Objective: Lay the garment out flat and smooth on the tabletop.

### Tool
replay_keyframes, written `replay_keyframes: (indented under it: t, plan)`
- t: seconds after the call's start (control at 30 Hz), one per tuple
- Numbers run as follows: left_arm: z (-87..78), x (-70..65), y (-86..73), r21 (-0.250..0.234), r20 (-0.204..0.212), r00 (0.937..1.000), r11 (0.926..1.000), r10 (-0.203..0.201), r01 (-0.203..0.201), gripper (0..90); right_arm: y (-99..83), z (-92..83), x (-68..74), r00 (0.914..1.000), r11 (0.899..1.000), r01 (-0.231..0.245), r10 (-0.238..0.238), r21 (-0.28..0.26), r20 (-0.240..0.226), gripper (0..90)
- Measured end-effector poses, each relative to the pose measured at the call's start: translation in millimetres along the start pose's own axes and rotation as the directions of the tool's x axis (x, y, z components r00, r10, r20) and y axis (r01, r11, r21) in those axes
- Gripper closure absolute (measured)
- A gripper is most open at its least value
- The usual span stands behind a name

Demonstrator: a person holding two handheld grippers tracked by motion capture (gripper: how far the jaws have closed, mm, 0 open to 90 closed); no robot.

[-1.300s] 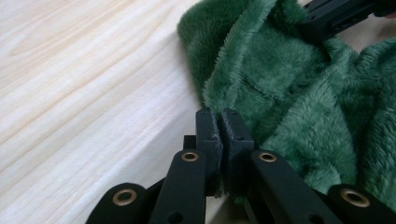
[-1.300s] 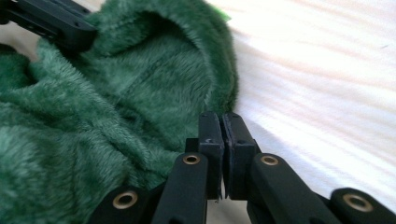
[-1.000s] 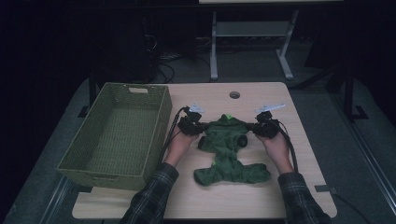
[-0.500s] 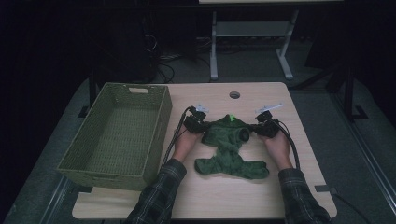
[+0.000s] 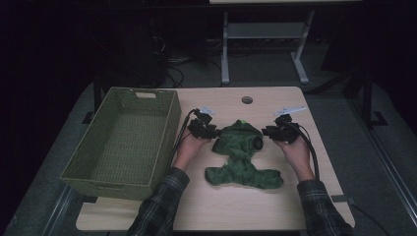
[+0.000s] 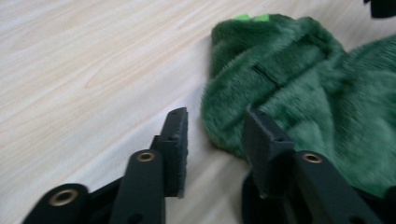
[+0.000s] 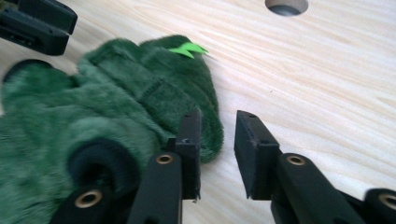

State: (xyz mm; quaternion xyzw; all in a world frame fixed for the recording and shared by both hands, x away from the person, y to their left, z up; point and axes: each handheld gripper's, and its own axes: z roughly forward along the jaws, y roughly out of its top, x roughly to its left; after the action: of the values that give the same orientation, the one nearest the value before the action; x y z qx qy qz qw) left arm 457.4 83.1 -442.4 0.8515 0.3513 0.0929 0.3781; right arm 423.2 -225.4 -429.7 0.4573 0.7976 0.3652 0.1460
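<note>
Looking down from the high view, I see the green plush garment [image 5: 242,156] lying flat on the wooden counter [image 5: 255,209], about in the middle, with its hood end on the far side and its wider bottom part spread on the near side. My left gripper [image 5: 210,132] is just beside the left edge of the hood part, and my right gripper [image 5: 267,132] is just beside its right edge, so the garment lies between them. In the left gripper view, the left gripper [image 6: 215,126] has its jaws parted; they have just been opening, and the fuzzy edge of the garment [image 6: 303,107] reaches into the gap between them, but the pads do not press on it. In the right gripper view, the right gripper [image 7: 217,135] is also parted and has just been opening; between its jaws I see bare wood, and the garment [image 7: 107,116] lies against the outer side of one jaw. A small bright green tag [image 7: 187,49] sticks out at the far end of the hood. To the left of the garment stands a green woven basket [image 5: 164,142], near the left hand [image 5: 189,147]. Far on the counter, there is a round hole [image 5: 247,100]. The right hand [image 5: 295,150] rests on the counter at the right side.
</note>
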Motion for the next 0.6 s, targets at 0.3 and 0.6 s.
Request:
replay_keyframes:
  t: [0.3, 0.6]
  plan:
    - [-28.0, -14.9, -5.9, 0.006, 0.011, 0.9995, 0.9996, 0.029, -0.029, 45.3, 1.9, -20.3, 11.1, 0.9998, 1.0, 0.002, -0.003, -0.01, -0.021, 61.7]
    - [-51.0, -35.1, -25.4, -0.005, 0.0, 0.9977, 0.9977, 0.068, -0.068, 32.9, -11.8, -35.9, 24.2, 0.9992, 0.999, 0.004, -0.005, -0.041, -0.039, 55.8]
